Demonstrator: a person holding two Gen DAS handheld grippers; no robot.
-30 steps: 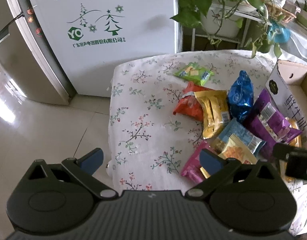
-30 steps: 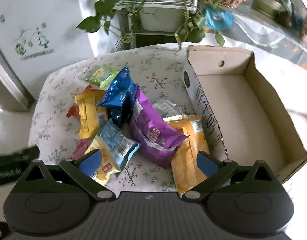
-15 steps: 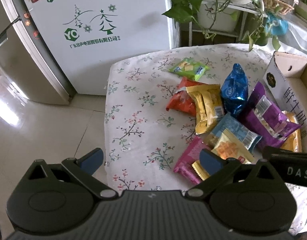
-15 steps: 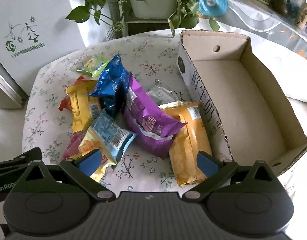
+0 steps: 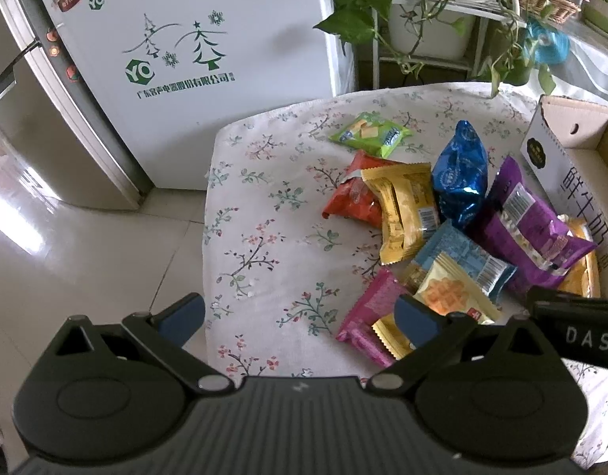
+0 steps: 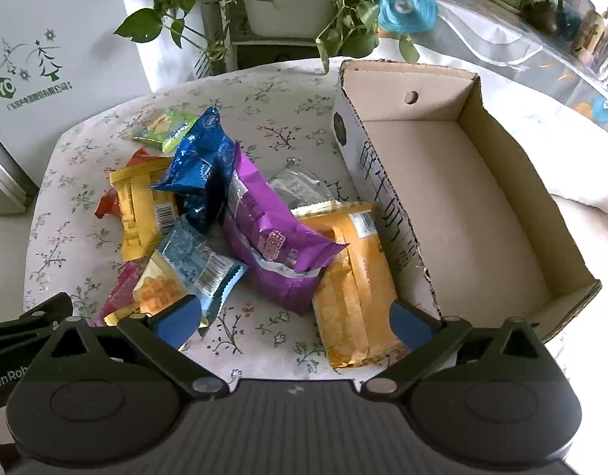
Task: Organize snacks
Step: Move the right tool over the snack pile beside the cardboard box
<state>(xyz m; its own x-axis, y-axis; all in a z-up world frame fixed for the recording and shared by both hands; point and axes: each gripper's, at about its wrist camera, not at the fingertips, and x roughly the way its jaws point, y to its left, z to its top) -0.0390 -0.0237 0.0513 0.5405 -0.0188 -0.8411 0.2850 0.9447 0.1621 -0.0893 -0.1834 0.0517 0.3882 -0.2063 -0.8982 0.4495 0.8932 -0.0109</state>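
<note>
Since the earlier frames both grippers have pulled back and risen a little, so more of the floral cloth shows in front of the snack heap, while the packets themselves lie where they were. Nothing is organized yet, as I judge it: the cardboard box stands empty at the right of the table, and every snack is still outside it. I count ten packets: one green, one red-orange, one yellow, one dark blue, one purple, one light blue, one waffle packet, one pink, one clear and one large orange touching the box wall. The left gripper and right gripper hover over the near edge, jaws apart and holding nothing.
</note>
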